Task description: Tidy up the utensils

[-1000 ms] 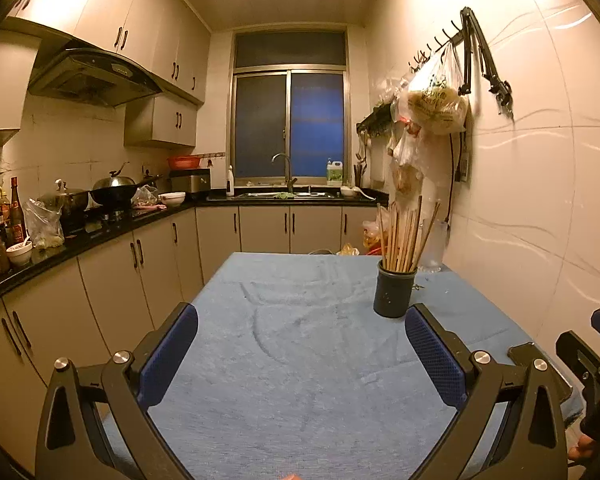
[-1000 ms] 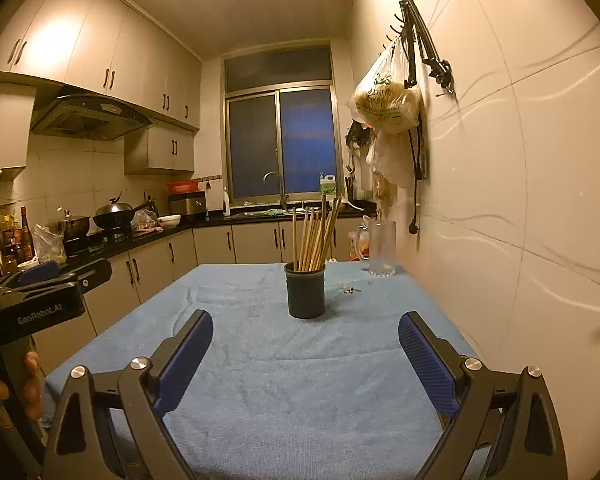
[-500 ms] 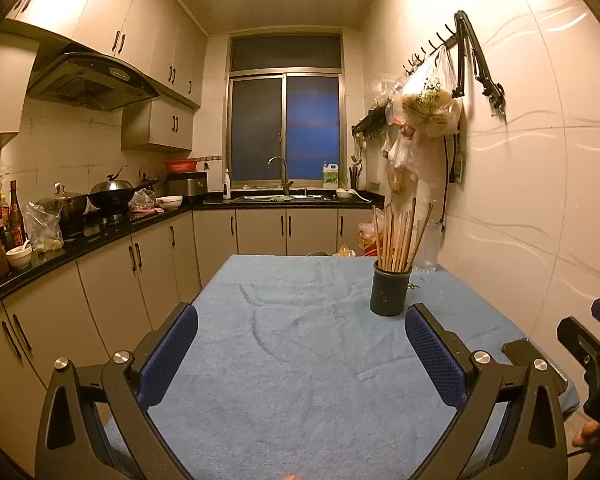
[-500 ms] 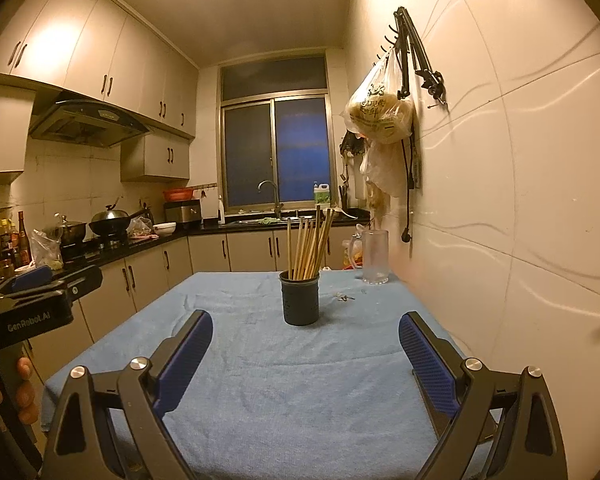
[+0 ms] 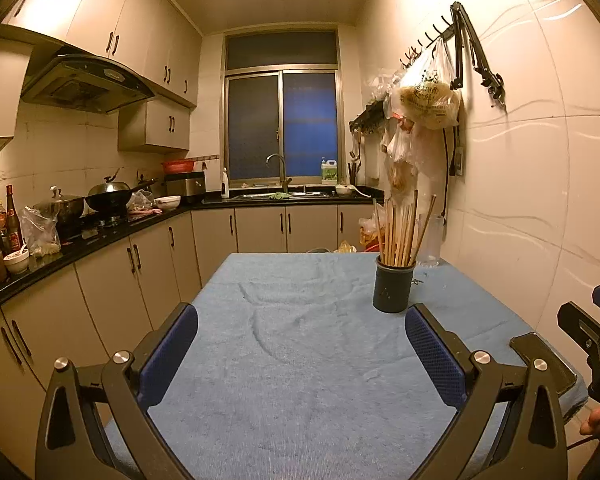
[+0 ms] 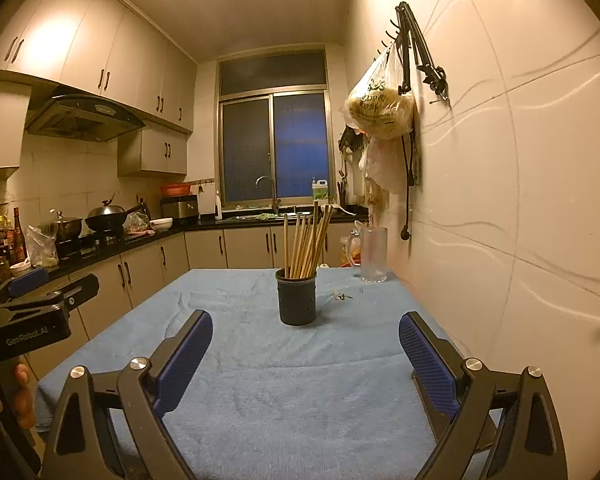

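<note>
A dark round holder (image 5: 393, 289) (image 6: 296, 297) stands upright on the blue table cloth (image 5: 300, 340) (image 6: 292, 360), with several wooden chopsticks (image 5: 400, 232) (image 6: 306, 242) sticking up out of it. My left gripper (image 5: 301, 350) is open and empty, well short of the holder, which sits ahead and to its right. My right gripper (image 6: 305, 356) is also open and empty, with the holder straight ahead beyond its fingertips. Each gripper shows at the edge of the other's view, held by a hand (image 6: 20, 396).
A clear glass jug (image 6: 373, 254) stands at the table's far right by the wall. A small object (image 6: 342, 297) lies right of the holder. Plastic bags (image 6: 380, 108) hang from wall hooks above. A dark flat item (image 5: 540, 360) lies at the near right table edge. Kitchen counter (image 5: 80, 244) runs along the left.
Both grippers have drawn back and risen a little, so the holder looks farther away. Both stay open and empty.
</note>
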`<action>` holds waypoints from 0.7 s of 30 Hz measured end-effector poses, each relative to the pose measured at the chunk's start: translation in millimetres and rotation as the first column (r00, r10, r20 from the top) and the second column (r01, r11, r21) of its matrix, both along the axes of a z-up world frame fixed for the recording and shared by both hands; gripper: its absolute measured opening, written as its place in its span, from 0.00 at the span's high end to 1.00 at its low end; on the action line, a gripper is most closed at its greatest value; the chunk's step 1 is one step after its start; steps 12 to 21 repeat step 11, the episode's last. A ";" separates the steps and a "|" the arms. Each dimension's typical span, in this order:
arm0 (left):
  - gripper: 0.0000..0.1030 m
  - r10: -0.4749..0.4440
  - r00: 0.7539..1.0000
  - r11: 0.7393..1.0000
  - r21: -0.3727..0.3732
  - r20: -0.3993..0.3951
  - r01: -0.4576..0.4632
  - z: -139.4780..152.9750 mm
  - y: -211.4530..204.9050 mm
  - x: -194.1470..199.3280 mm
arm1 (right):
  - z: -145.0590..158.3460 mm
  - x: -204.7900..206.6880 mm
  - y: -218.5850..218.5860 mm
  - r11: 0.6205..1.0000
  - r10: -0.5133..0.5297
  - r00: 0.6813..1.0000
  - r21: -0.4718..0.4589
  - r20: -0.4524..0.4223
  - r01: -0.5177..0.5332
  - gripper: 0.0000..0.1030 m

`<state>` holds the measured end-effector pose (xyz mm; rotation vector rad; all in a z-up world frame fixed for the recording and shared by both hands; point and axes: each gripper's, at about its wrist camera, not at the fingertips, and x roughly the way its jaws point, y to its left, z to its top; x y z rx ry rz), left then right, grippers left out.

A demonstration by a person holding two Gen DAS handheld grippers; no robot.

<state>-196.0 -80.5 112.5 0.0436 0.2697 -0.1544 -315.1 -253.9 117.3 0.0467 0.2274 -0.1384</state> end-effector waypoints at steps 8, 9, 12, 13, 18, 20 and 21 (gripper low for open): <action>0.00 -0.009 0.999 1.000 0.005 -0.040 0.009 -9.9 -2.0 20.0 | -7.9 20.9 -8.2 1.000 -0.007 0.999 0.015 -0.034 0.007 0.07; 0.00 -0.010 0.999 1.000 0.007 -0.046 0.010 -11.4 -2.7 22.5 | -9.2 23.8 -9.0 1.000 -0.008 0.999 0.017 -0.039 0.009 0.07; 0.00 -0.017 0.998 1.000 0.010 -0.064 0.017 -14.9 -4.3 29.4 | -11.8 30.8 -10.8 1.000 -0.007 0.999 0.021 -0.053 0.008 0.07; 0.00 -0.017 0.998 1.000 0.010 -0.064 0.017 -14.9 -4.3 29.4 | -11.8 30.8 -10.8 1.000 -0.007 0.999 0.021 -0.053 0.008 0.07; 0.00 -0.017 0.998 1.000 0.010 -0.064 0.017 -14.9 -4.3 29.4 | -11.8 30.8 -10.8 1.000 -0.007 0.999 0.021 -0.053 0.008 0.07; 0.00 -0.017 0.998 1.000 0.010 -0.064 0.017 -14.9 -4.3 29.4 | -11.8 30.8 -10.8 1.000 -0.007 0.999 0.021 -0.053 0.008 0.07; 0.00 -0.017 0.998 1.000 0.010 -0.064 0.017 -14.9 -4.3 29.4 | -11.8 30.8 -10.8 1.000 -0.007 0.999 0.021 -0.053 0.008 0.07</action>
